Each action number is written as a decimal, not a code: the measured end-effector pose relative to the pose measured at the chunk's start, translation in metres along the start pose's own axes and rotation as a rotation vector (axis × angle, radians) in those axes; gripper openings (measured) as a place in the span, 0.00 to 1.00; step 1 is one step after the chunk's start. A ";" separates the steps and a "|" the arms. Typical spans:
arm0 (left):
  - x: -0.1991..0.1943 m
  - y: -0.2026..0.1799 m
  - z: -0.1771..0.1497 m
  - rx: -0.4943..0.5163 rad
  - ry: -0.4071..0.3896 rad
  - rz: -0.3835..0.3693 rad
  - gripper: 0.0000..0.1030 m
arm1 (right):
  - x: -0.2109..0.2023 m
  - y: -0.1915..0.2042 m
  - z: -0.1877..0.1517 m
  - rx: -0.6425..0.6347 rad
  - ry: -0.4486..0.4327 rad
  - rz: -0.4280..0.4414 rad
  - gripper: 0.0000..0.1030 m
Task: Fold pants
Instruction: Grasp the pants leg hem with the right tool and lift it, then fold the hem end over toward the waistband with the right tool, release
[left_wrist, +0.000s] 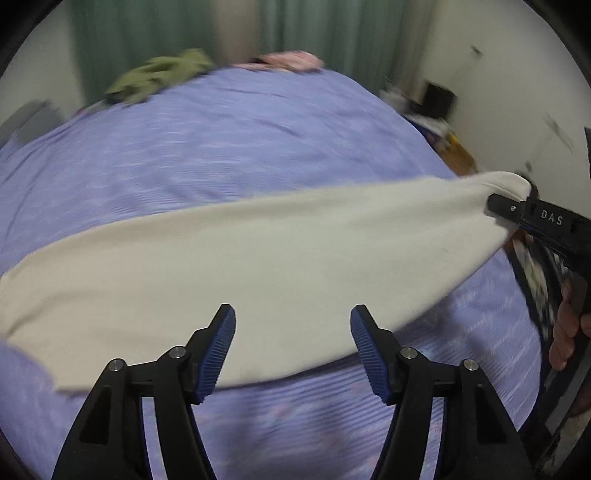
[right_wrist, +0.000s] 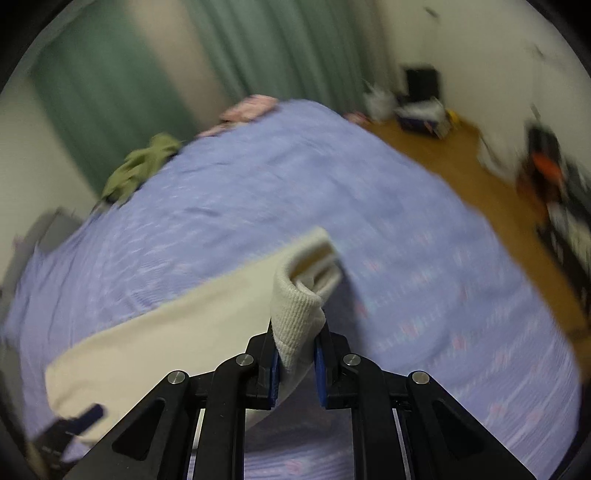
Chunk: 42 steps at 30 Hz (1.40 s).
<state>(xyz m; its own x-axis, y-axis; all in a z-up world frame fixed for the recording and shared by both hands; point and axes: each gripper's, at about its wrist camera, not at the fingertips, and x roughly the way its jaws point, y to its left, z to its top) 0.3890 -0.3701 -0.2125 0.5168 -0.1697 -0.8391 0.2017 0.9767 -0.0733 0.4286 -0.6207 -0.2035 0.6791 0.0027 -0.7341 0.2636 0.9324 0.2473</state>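
**Cream pants lifted by one end over the bed**

Left wrist view: my left gripper (left_wrist: 291, 347) has its jaws spread, nothing between them; they hang over the cream pants (left_wrist: 240, 266). The garment runs as a long band across the purple bed cover (left_wrist: 221, 147), its right end raised off the bed. That end is pinched by the right gripper (left_wrist: 517, 206), which enters from the frame's right edge with a hand (left_wrist: 569, 332) on its grip. A green garment (left_wrist: 159, 77) and something pink (left_wrist: 291, 61) lie at the far edge of the bed.

Right wrist view: right gripper (right_wrist: 295, 365) jaws are pressed on a bunched, ribbed hem or waistband of the pants (right_wrist: 295, 314); which one I cannot tell. The rest trails down-left onto the bed cover (right_wrist: 258, 177).

Handling, my judgement: light, soft knit, sags wherever unsupported, likely stretches at the pinch. Nothing fragile. Best holds are the ribbed band and the opposite end's corners; one pinch alone lets it twist.
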 end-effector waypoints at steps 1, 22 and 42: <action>-0.011 0.016 -0.002 -0.037 -0.009 0.015 0.63 | -0.006 0.016 0.005 -0.044 -0.016 0.013 0.14; -0.062 0.321 -0.057 -0.179 0.039 0.104 0.63 | -0.020 0.394 -0.118 -0.808 0.084 0.240 0.14; -0.045 0.396 -0.106 -0.261 0.123 0.178 0.67 | 0.052 0.461 -0.246 -0.872 0.482 0.338 0.38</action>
<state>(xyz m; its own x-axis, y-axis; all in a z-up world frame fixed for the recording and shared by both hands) 0.3570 0.0379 -0.2611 0.4170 0.0078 -0.9089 -0.1106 0.9930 -0.0422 0.4174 -0.1023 -0.2835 0.2301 0.2764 -0.9331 -0.6032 0.7930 0.0862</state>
